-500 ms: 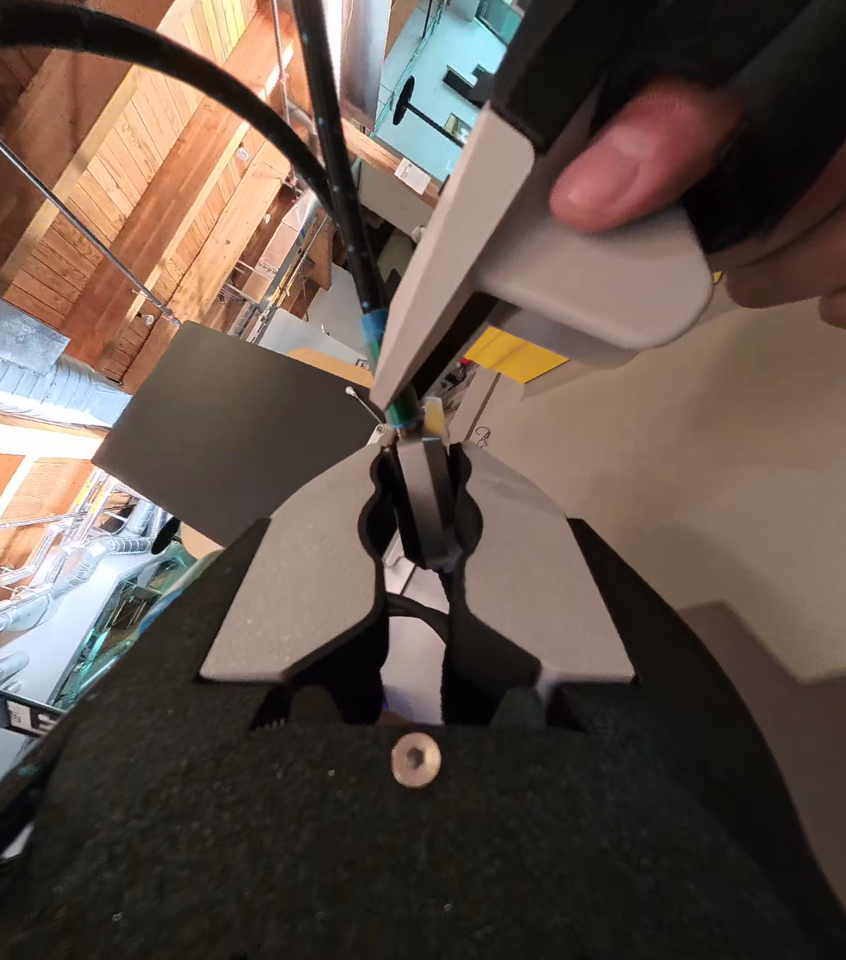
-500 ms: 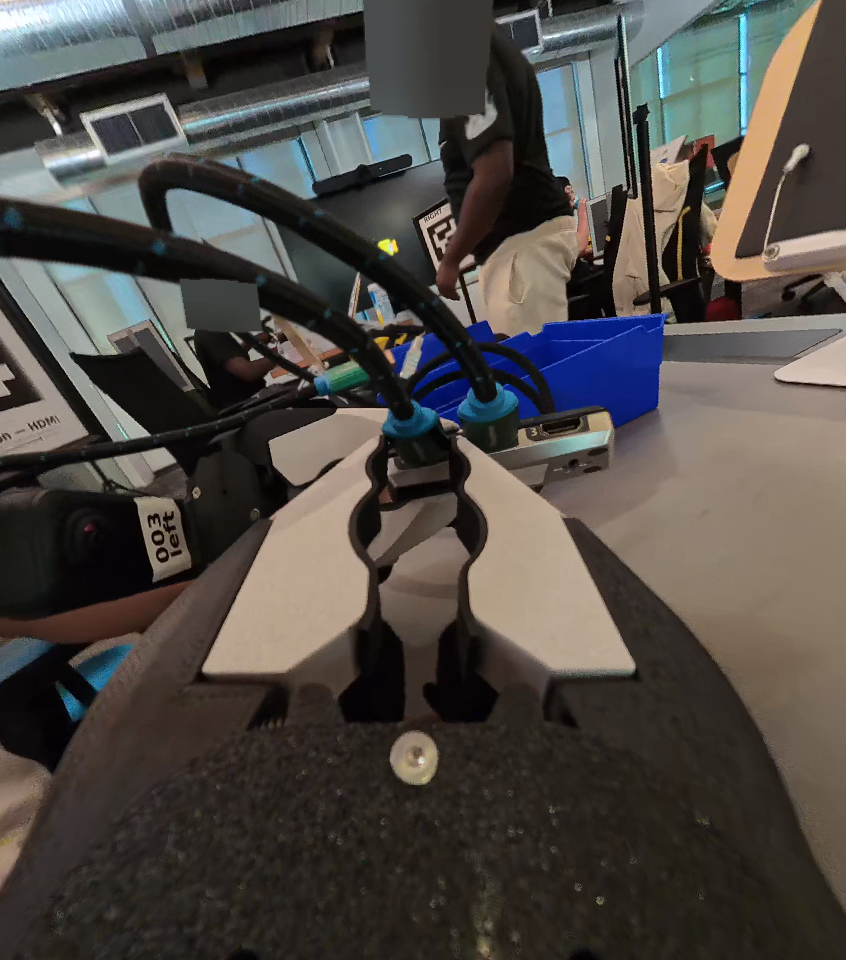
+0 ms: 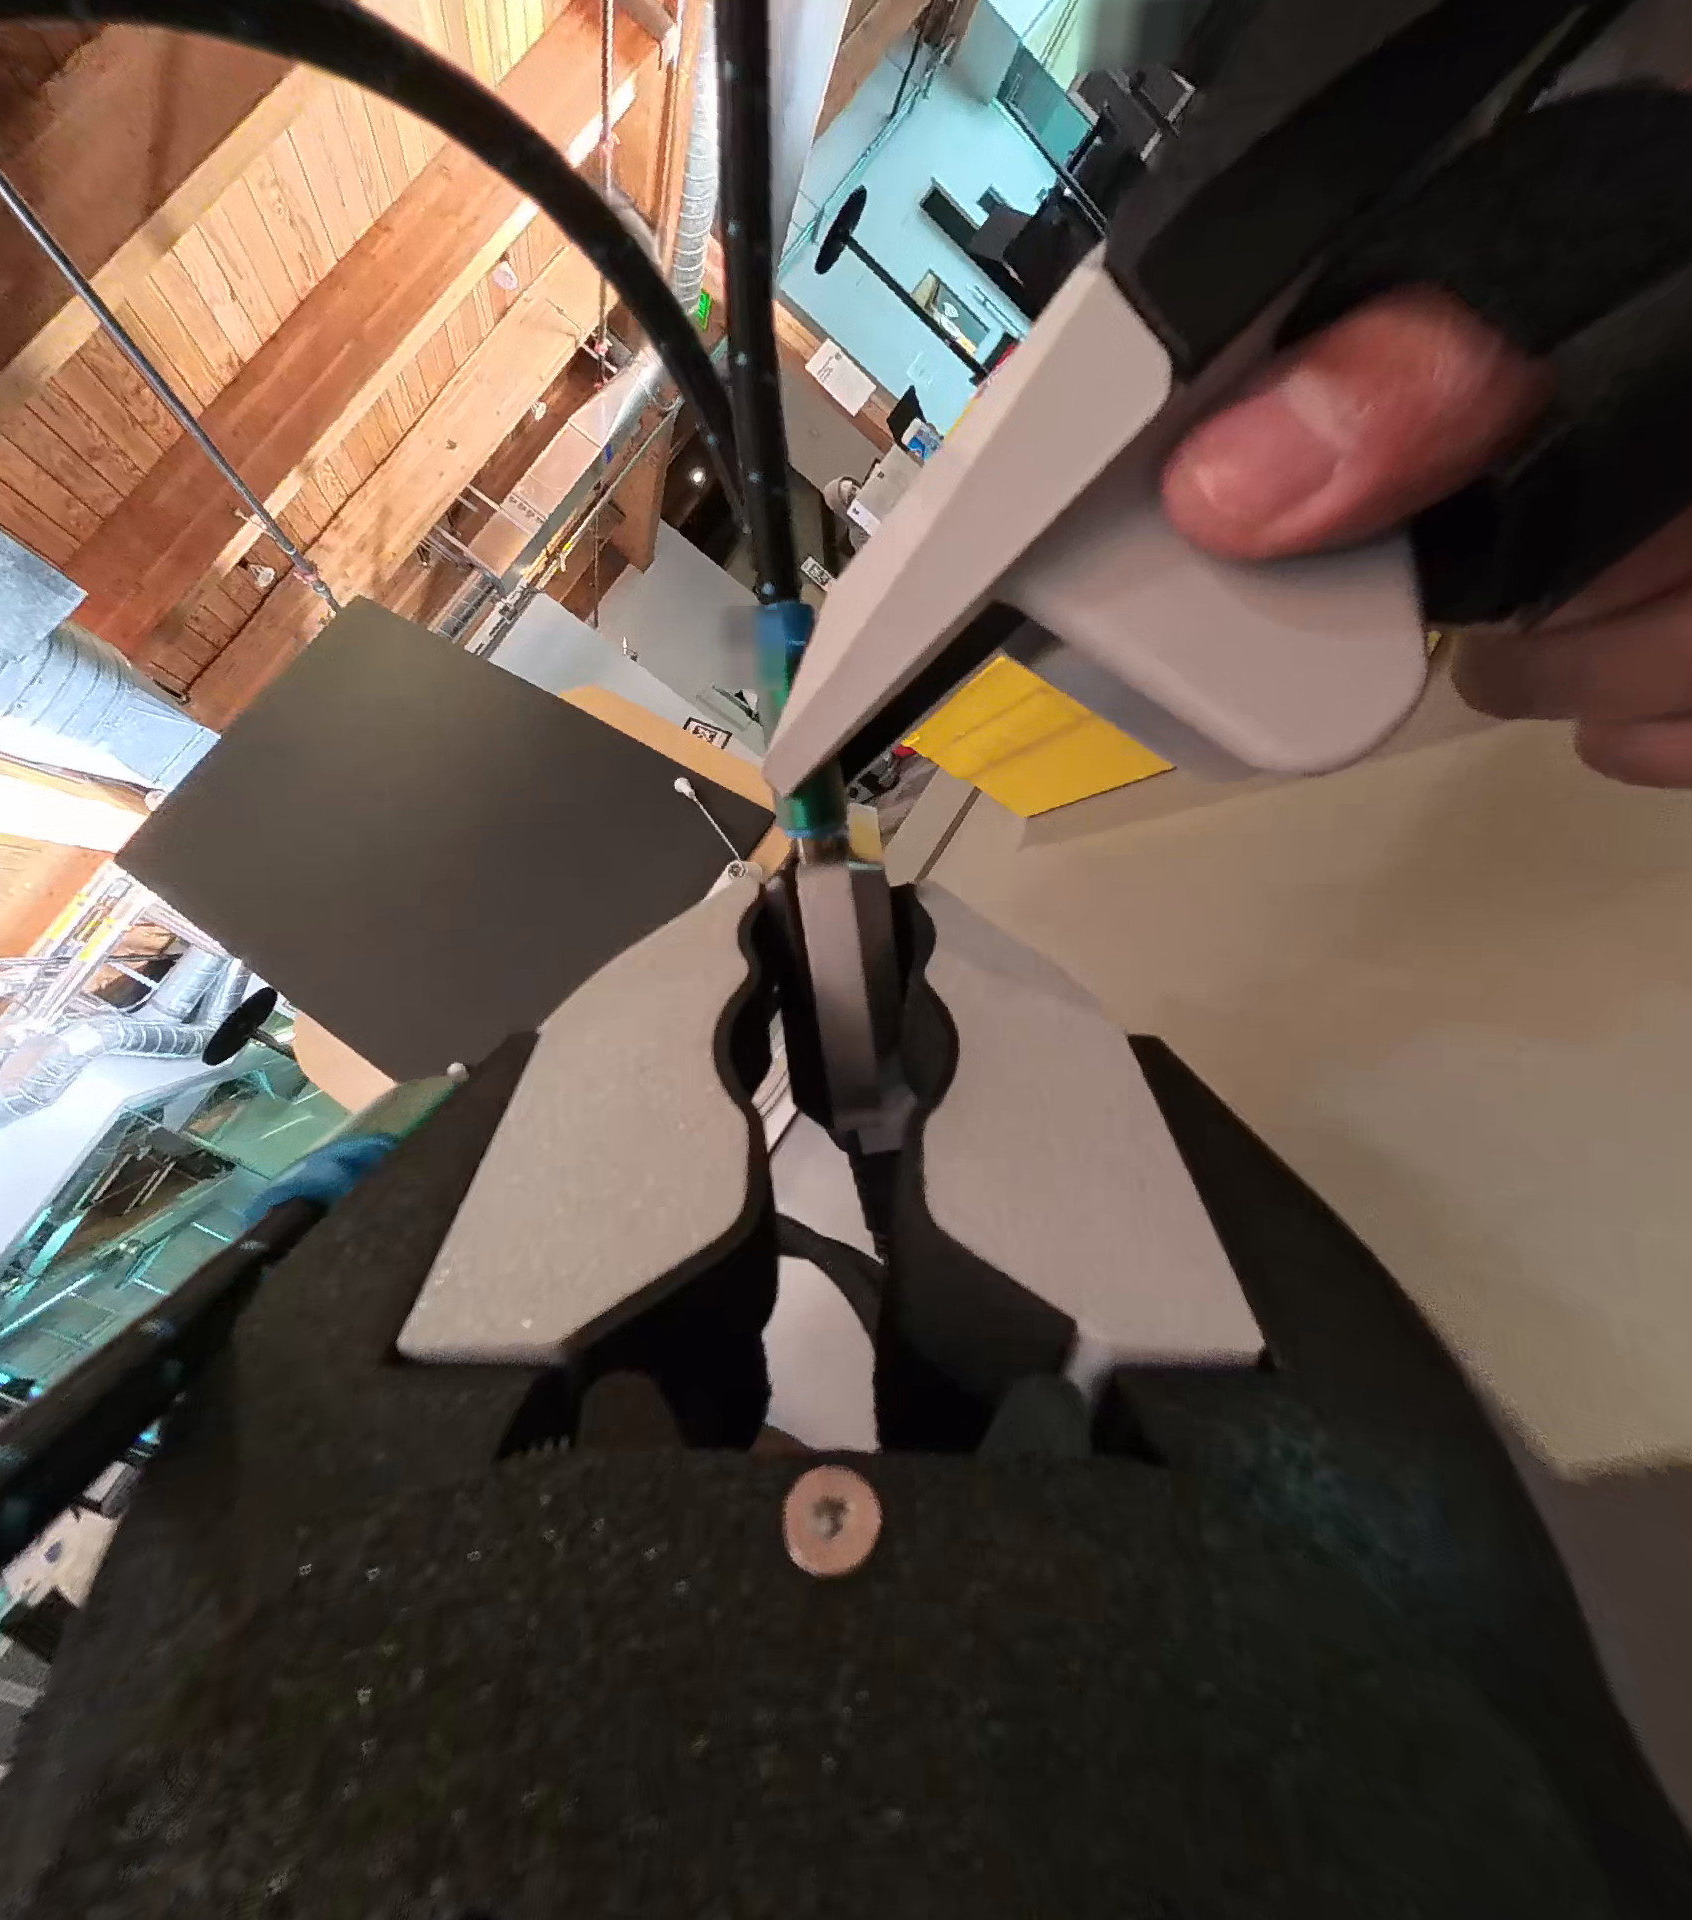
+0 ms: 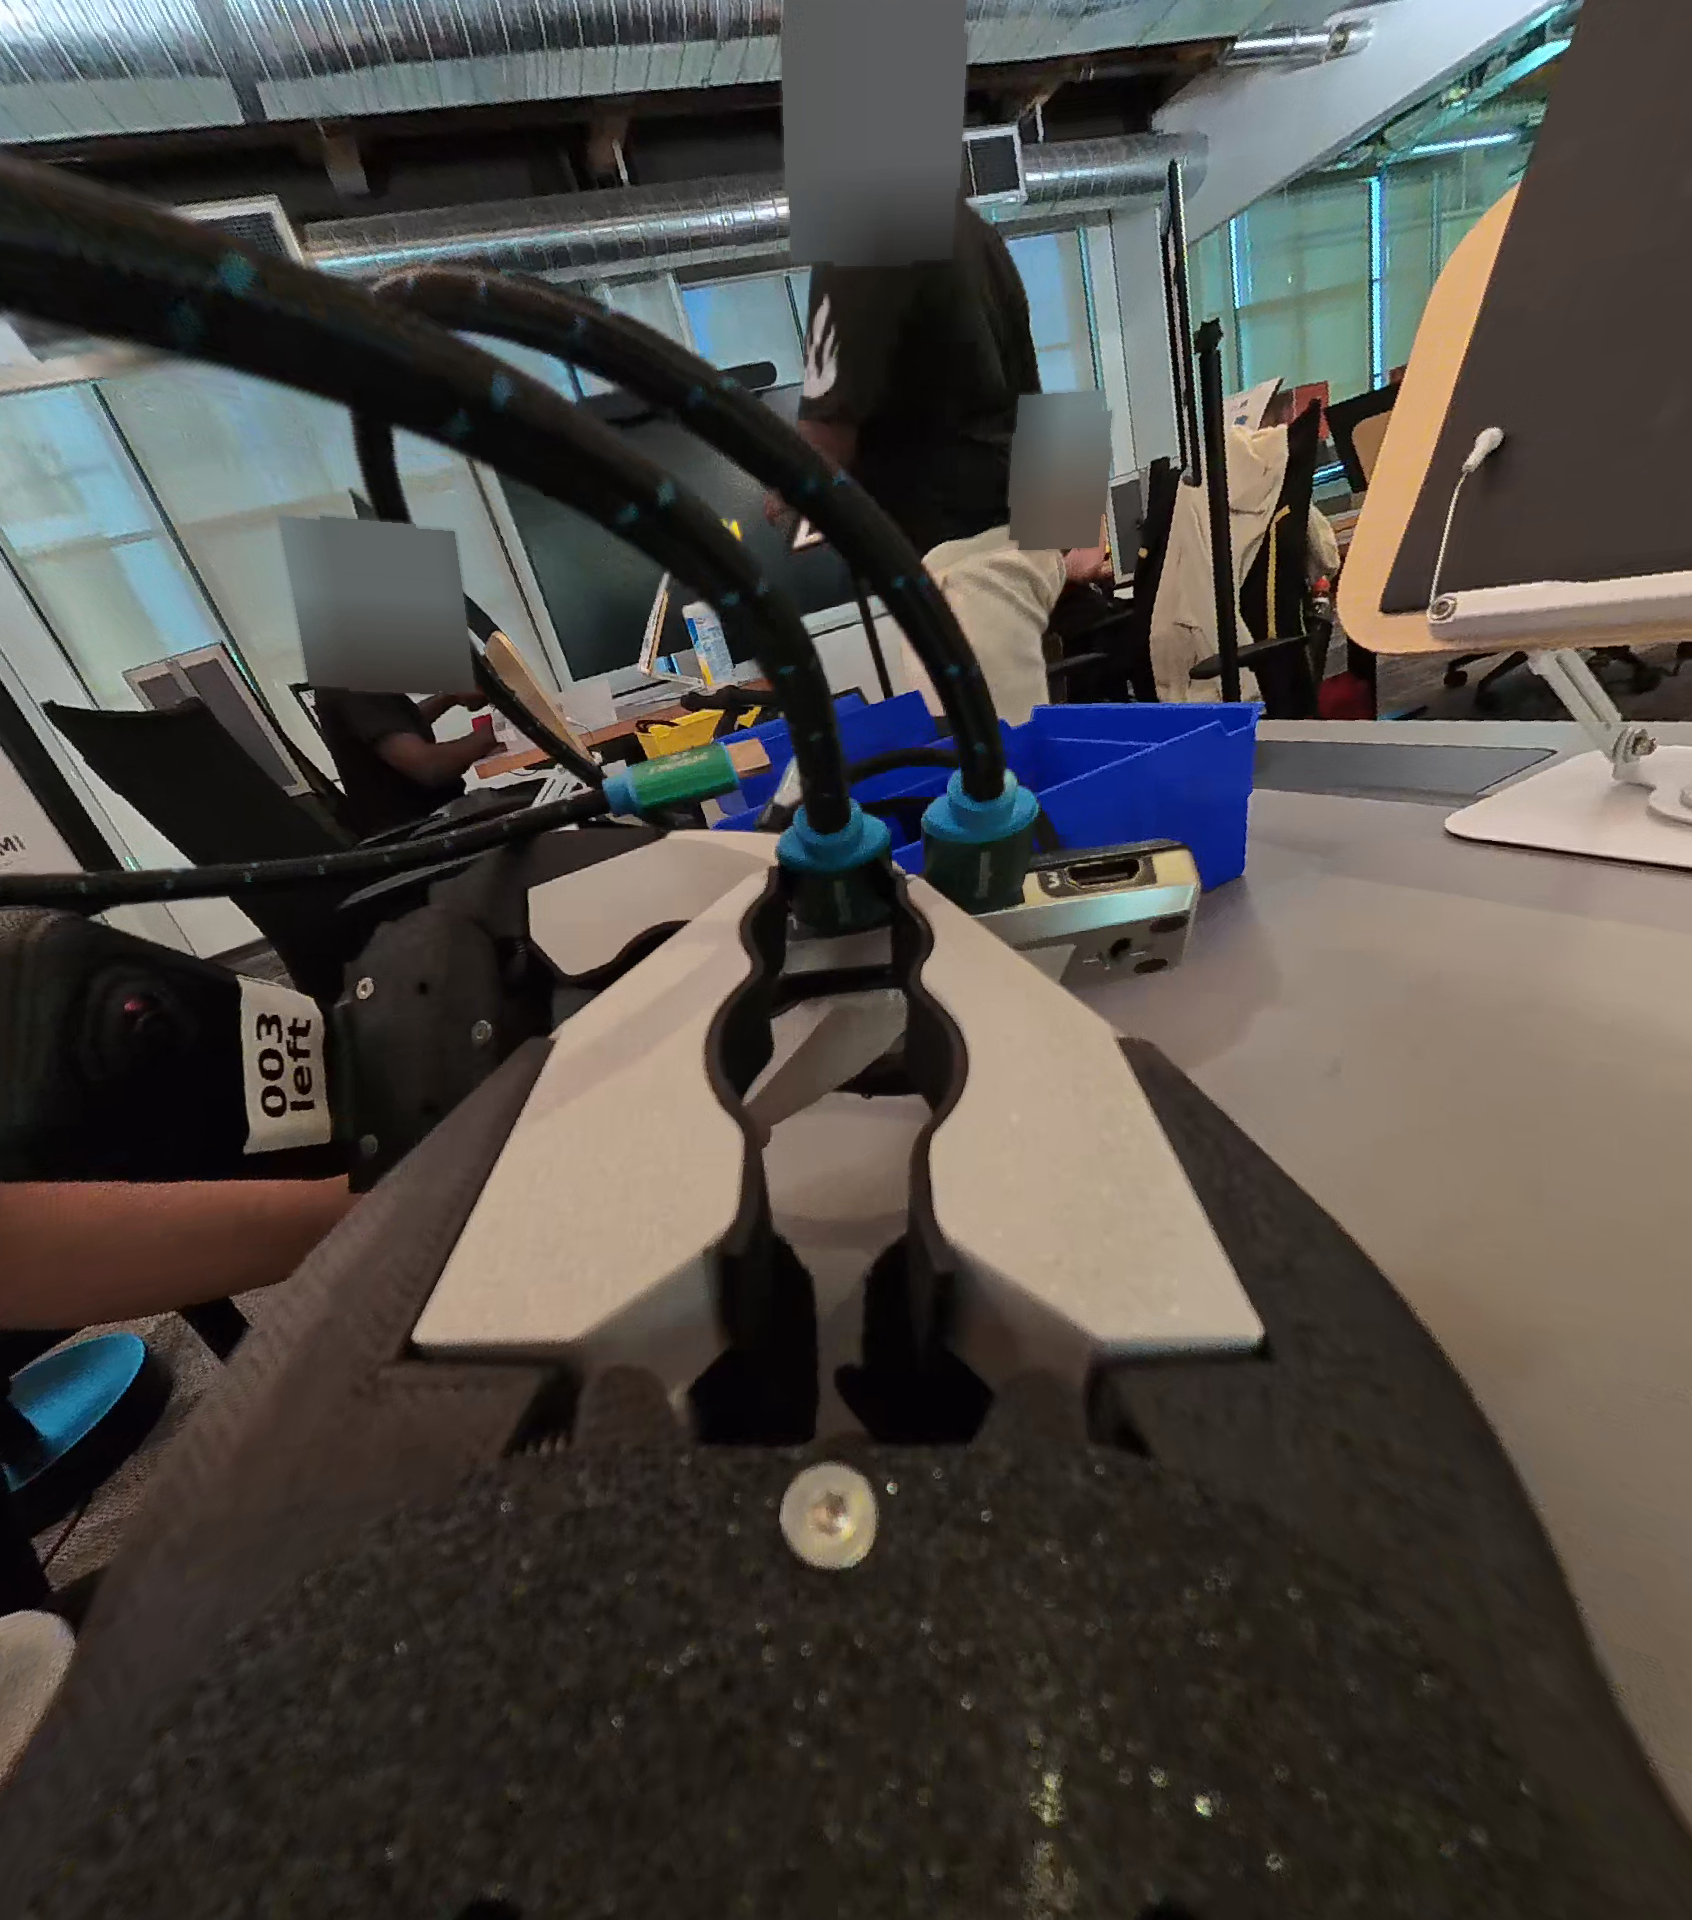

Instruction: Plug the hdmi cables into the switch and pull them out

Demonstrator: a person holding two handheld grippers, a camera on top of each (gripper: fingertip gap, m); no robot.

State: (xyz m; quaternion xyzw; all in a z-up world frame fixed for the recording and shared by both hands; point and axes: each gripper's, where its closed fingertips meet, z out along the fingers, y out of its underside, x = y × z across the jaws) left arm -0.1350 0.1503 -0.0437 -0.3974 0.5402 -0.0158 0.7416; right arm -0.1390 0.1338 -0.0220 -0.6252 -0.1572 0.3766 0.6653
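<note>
The silver slab-shaped HDMI switch (image 3: 837,997) sits edge-on in my left wrist view, pinched between my left gripper (image 3: 834,935) fingers, its length running straight away from me. My right gripper (image 3: 925,665) comes in from the upper right. In my right wrist view the switch (image 4: 1102,904) lies on the grey table (image 4: 1444,1091), and my right gripper (image 4: 837,894) clamps the nearer blue-collared green plug (image 4: 834,878), whose axis stands upright from the switch
</note>
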